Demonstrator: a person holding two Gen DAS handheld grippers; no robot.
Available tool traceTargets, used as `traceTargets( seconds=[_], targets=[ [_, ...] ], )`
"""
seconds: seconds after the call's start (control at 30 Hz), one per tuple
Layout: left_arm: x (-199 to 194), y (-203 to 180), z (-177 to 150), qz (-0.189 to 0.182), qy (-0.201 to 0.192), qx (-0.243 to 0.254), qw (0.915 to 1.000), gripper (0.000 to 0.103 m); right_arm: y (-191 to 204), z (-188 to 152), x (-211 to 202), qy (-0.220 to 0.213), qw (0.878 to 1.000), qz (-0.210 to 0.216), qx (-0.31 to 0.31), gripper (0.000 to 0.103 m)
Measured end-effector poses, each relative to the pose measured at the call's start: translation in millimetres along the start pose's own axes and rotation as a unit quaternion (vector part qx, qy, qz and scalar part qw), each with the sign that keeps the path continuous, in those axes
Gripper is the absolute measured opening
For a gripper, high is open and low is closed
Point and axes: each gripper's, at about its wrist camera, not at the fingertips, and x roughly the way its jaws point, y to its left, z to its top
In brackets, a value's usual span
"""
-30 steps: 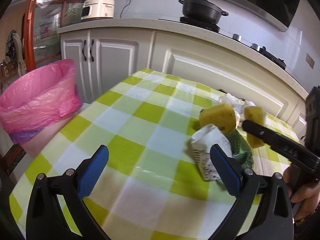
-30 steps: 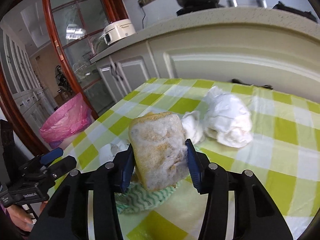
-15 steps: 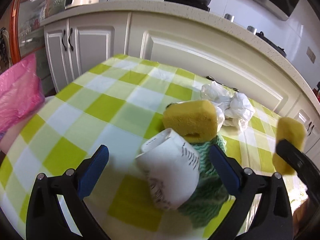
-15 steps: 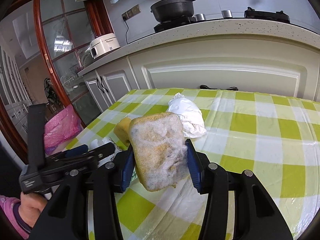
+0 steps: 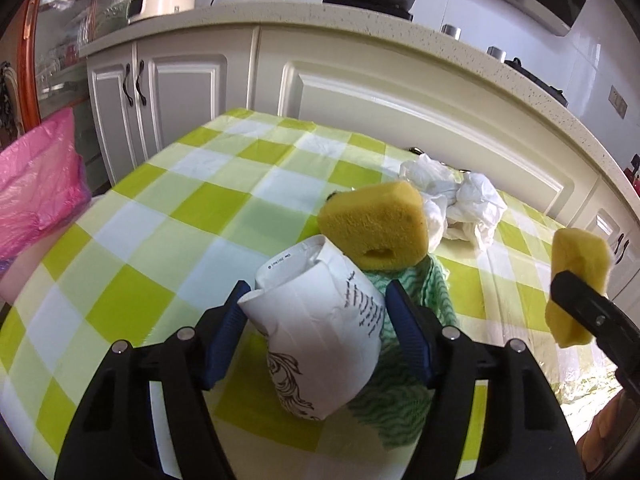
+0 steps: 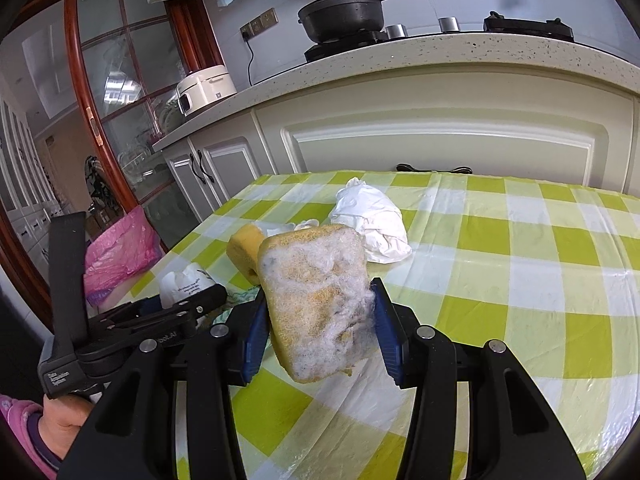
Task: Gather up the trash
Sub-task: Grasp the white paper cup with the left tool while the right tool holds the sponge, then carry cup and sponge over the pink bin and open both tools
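A crumpled white paper cup point(image 5: 320, 340) lies on its side on the green-checked table point(image 5: 168, 216). My left gripper point(image 5: 318, 320) has it between the blue pads; the jaws are closing and both pads touch its sides. Just behind the cup, a yellow sponge point(image 5: 374, 228) rests on a green patterned cloth point(image 5: 400, 384). My right gripper point(image 6: 316, 320) is shut on another yellow sponge point(image 6: 316, 304) coated in white fluff, held above the table. The same held sponge point(image 5: 580, 280) shows at the right edge of the left wrist view.
Crumpled white plastic point(image 5: 460, 196) lies behind the sponge. A bin lined with a pink bag point(image 5: 36, 184) stands off the table's left side. White cabinets and a counter point(image 6: 440, 56) with a black pot and a rice cooker run behind the table.
My left gripper moved forward over the paper cup and its jaws narrowed onto it. The right gripper, still holding its sponge, drifted to the right of the pile.
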Motion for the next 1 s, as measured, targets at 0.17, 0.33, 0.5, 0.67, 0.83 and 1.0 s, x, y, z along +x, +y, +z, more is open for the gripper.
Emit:
traceTargets(
  seconds=[0.17,0.33,0.5,0.67,0.83,1.0],
  targets=[
    [-26,9,-4,0.005,-0.025,-0.013,0.9996,0.067,5,-3,3,0.007,1.000,0.000,0.000,0.046],
    [-55,17,-7,0.007,-0.051,-0.022,0.9984,0.067,14,-3,0,0.006,1.000,-0.002,-0.009,0.046],
    [-82,22,-12,0.005,-0.074,-0.021,0.9970,0.067,23,-3,-8,0.000,1.000,-0.004,-0.015,0.046],
    [-108,30,-18,0.007,-0.094,-0.021,0.9953,0.067,35,-4,-17,-0.004,1.000,-0.002,-0.025,0.046],
    [-127,38,-27,0.017,-0.100,-0.016,0.9947,0.067,50,-4,-25,-0.010,0.999,0.005,-0.035,0.046],
    [-147,52,-33,0.030,-0.112,-0.015,0.9932,0.067,68,-4,-27,-0.009,0.999,0.012,-0.049,0.046]
  ],
)
